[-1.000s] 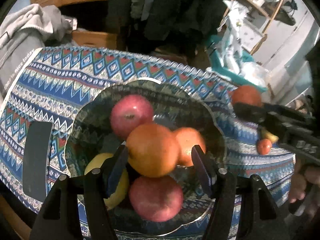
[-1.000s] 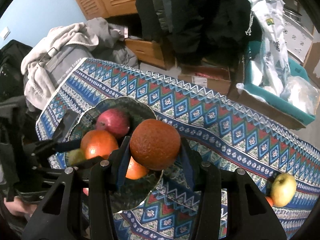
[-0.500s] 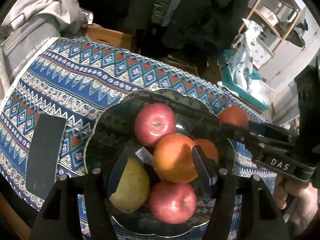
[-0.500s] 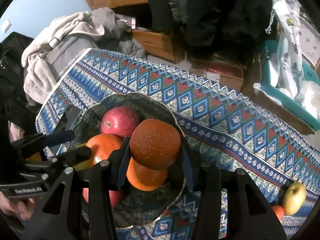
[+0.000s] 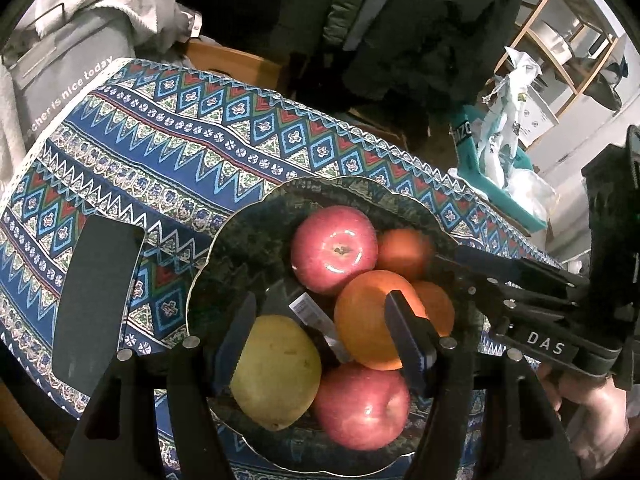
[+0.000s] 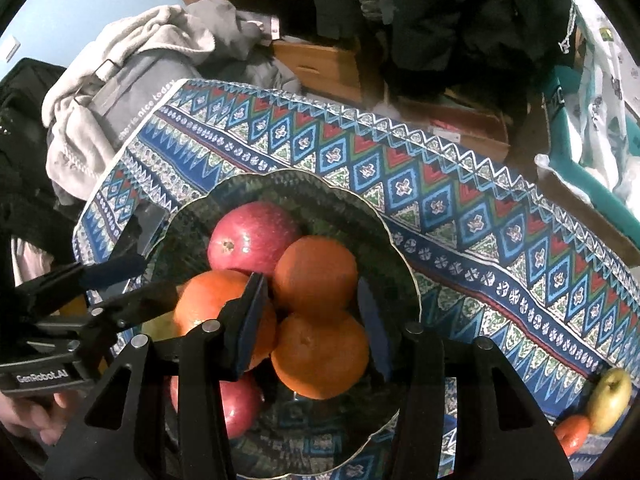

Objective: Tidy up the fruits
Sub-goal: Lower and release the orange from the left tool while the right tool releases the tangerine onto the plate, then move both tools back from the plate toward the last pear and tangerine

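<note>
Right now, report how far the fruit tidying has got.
Done: the bowl holds two red apples, a yellow fruit and three oranges. In hand: nothing gripped. The right gripper has just been opening its jaws, and the top orange lies free between them. The left gripper hovers open. Left: a green apple and a small orange on the tablecloth.

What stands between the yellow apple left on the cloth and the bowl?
Nothing visible. Only bare patterned cloth shows between the apple and the bowl. The bowl is already heaped with fruit, so room for it on top looks tight.
</note>
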`<action>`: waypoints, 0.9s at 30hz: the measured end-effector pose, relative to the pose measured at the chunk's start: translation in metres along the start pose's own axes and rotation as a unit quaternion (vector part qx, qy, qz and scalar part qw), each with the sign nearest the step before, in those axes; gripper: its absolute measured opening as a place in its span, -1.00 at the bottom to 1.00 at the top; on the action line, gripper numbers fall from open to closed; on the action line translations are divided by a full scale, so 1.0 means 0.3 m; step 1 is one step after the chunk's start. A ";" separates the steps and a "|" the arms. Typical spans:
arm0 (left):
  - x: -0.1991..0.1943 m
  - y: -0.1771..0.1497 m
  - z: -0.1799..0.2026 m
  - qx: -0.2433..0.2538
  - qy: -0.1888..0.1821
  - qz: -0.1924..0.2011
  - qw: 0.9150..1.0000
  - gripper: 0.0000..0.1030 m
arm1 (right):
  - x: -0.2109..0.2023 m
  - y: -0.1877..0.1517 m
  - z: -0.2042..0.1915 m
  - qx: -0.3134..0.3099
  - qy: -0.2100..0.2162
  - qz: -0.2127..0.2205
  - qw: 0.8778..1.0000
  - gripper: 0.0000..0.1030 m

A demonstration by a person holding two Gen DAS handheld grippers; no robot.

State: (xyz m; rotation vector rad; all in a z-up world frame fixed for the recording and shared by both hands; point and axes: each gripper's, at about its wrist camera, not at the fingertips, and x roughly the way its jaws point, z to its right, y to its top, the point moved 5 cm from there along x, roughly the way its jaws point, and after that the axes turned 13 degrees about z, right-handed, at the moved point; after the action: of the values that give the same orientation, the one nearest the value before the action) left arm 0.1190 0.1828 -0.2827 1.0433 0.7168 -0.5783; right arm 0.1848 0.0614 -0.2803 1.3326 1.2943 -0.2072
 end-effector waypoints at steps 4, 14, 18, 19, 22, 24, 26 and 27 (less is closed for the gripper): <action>-0.006 0.004 0.013 0.009 0.001 0.003 1.000 0.33 | -0.016 0.010 -0.010 -0.007 -0.001 0.005 1.000 -0.05; -0.044 0.020 0.066 0.037 0.005 0.019 0.999 0.33 | -0.101 0.028 0.005 -0.020 -0.028 0.025 0.999 -0.05; -0.054 0.020 0.108 0.045 -0.001 0.021 0.999 0.33 | -0.154 0.028 0.028 -0.015 -0.038 0.034 0.999 -0.05; -0.058 0.020 0.125 0.049 -0.003 0.022 0.999 0.33 | -0.169 0.027 0.037 -0.013 -0.042 0.035 0.998 -0.05; -0.067 0.019 0.164 0.065 -0.004 0.026 0.998 0.33 | -0.212 0.022 0.067 -0.007 -0.051 0.042 0.998 -0.05; -0.076 0.018 0.198 0.083 -0.002 0.033 0.996 0.33 | -0.237 0.018 0.085 -0.004 -0.057 0.044 0.997 -0.05; -0.087 0.016 0.235 0.099 -0.002 0.037 0.994 0.33 | -0.260 0.012 0.103 -0.003 -0.064 0.046 0.997 -0.05; -0.091 0.015 0.249 0.104 -0.003 0.039 0.994 0.33 | -0.277 0.007 0.117 -0.001 -0.069 0.048 0.996 -0.04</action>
State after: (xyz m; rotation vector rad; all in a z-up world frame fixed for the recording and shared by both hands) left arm 0.1235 0.1189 -0.2355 1.2572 0.6159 -0.5983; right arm 0.1759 -0.0095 -0.2253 1.3520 1.1119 -0.2270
